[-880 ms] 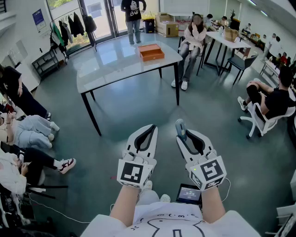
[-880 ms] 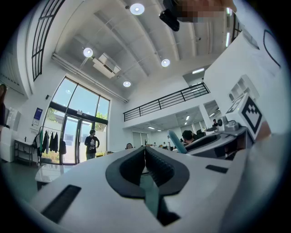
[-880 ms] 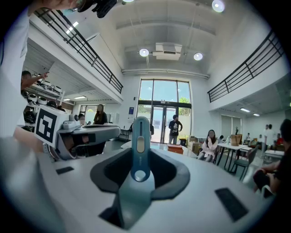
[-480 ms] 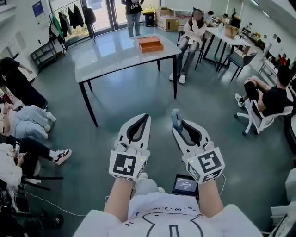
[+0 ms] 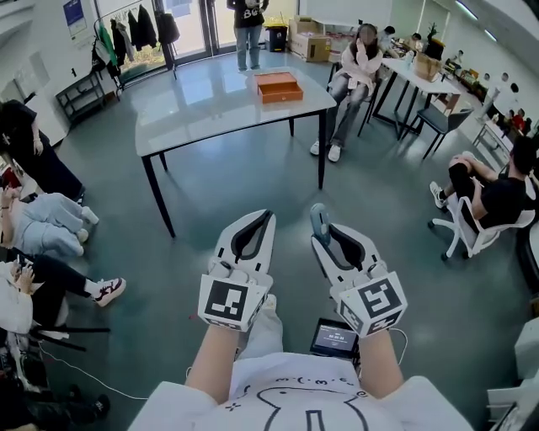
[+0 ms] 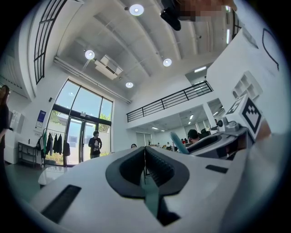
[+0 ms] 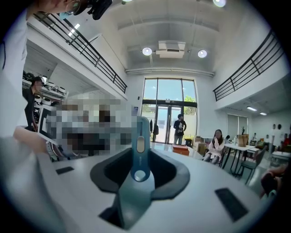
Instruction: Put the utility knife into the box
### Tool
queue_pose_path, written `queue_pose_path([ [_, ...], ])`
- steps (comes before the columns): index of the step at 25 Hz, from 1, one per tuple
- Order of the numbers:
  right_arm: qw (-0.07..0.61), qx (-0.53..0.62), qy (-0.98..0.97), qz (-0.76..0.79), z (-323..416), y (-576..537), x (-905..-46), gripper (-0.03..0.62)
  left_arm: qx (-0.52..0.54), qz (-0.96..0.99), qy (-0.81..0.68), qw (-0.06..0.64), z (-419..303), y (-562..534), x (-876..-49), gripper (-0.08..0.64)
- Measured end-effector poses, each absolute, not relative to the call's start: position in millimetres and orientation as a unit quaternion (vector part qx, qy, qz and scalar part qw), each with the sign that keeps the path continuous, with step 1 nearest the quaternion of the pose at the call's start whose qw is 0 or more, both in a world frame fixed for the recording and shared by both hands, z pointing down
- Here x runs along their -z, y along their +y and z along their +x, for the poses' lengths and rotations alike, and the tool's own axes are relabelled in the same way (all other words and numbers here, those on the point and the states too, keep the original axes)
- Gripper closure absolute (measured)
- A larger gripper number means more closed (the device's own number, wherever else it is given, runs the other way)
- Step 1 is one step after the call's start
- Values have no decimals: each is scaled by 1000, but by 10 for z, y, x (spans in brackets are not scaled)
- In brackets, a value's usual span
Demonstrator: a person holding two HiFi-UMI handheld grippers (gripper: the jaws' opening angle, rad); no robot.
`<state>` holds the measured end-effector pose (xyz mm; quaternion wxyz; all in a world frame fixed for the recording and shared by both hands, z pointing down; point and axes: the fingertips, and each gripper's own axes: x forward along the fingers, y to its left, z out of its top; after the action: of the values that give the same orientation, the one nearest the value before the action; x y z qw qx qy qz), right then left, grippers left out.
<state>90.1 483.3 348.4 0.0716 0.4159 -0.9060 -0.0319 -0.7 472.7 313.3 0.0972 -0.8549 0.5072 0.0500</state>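
Observation:
My right gripper (image 5: 322, 228) is shut on a teal utility knife (image 5: 319, 221), whose end sticks out past the fingertips. In the right gripper view the knife (image 7: 138, 157) stands upright between the dark pads, with a pale slider on its spine. My left gripper (image 5: 262, 220) is shut with nothing in it; in the left gripper view its pads (image 6: 145, 160) meet in a thin line. Both grippers hang side by side over the grey floor. The orange box (image 5: 278, 87) lies open on the far side of the glass-topped table (image 5: 194, 114), well ahead of both grippers.
The table has black legs (image 5: 157, 196). People sit on the left (image 5: 46, 226) and on the right (image 5: 497, 189), one sits beyond the table (image 5: 355, 69), and one stands at the glass doors (image 5: 248, 21). A second table (image 5: 425, 74) and chairs stand at the back right.
Both grippers have shifted a little left and up in the head view, and the table and box have drifted slightly as the head moved. The grip on the knife is unchanged.

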Motion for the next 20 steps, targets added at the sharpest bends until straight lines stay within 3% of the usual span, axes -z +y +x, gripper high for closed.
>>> queue_pose_path([
  [20, 88, 13, -899, 429, 327, 2851, -3489, 462, -54, -864, 492, 91, -597, 2698, -3087, 545],
])
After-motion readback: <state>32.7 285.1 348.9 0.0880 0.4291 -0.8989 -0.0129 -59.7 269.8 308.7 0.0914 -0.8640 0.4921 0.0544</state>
